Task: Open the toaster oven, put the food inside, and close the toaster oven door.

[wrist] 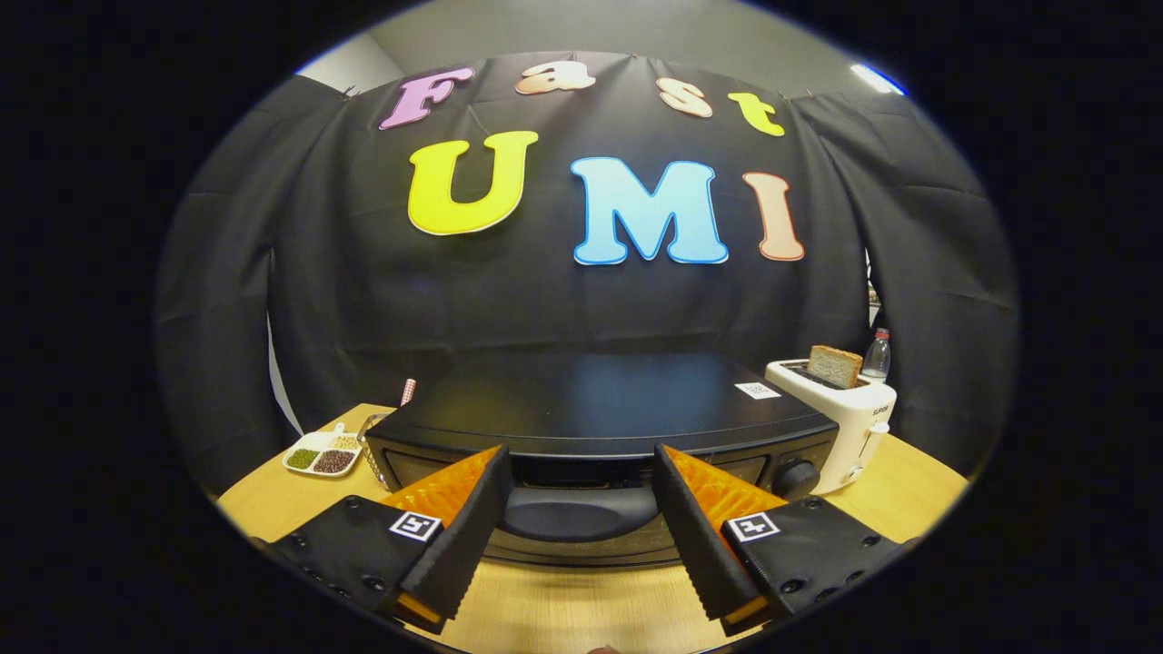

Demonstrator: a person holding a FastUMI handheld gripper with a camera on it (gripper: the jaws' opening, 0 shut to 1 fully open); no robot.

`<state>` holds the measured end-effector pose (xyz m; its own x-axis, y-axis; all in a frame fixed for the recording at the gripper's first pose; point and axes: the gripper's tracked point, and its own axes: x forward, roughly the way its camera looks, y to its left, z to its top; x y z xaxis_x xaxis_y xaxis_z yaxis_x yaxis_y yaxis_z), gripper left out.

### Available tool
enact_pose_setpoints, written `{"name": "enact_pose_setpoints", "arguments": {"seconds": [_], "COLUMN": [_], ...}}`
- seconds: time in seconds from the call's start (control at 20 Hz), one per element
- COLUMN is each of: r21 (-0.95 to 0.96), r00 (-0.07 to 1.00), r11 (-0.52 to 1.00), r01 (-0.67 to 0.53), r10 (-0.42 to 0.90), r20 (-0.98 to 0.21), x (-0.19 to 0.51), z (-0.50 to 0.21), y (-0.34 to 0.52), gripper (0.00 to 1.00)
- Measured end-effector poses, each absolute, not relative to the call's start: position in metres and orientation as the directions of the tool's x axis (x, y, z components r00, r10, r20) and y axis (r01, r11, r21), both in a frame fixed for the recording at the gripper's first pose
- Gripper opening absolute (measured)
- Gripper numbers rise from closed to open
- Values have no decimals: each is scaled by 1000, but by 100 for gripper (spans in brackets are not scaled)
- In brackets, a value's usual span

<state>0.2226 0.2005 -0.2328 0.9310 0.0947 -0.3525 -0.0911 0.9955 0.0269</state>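
Black toaster oven (600,409) sits at 12 o'clock, door shut. I see my gripper (581,513) released, fingers spread either side of its handle (581,518). White toaster (840,418) at 2 o'clock.

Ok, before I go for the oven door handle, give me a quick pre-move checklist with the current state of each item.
1. Tongs open: ok, fingers spread wide, holding nothing.
2. Handle lined up between the fingers: ok.
3. Toaster oven door closed: ok, appears shut.
4. Fingers touching the handle: cannot tell.
5. Space for the door to drop onto the table: ok, bare wood ahead.
6. Food to load: cannot tell; bread stands in the white toaster.
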Motion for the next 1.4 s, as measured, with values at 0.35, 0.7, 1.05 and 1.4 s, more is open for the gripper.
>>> {"name": "enact_pose_setpoints", "arguments": {"seconds": [0.35,0.7,1.05,1.4], "r21": [13,24,-1,-27], "r00": [938,924,902,854], "r11": [994,992,994,993], "r01": [-110,-127,-114,-117], "r10": [108,127,103,87], "r20": [-331,-360,-420,-513], "x": [191,149,117,87], "z": [-237,-254,-275,-310], "y": [199,195,193,192], "gripper": [98,98,98,98]}}
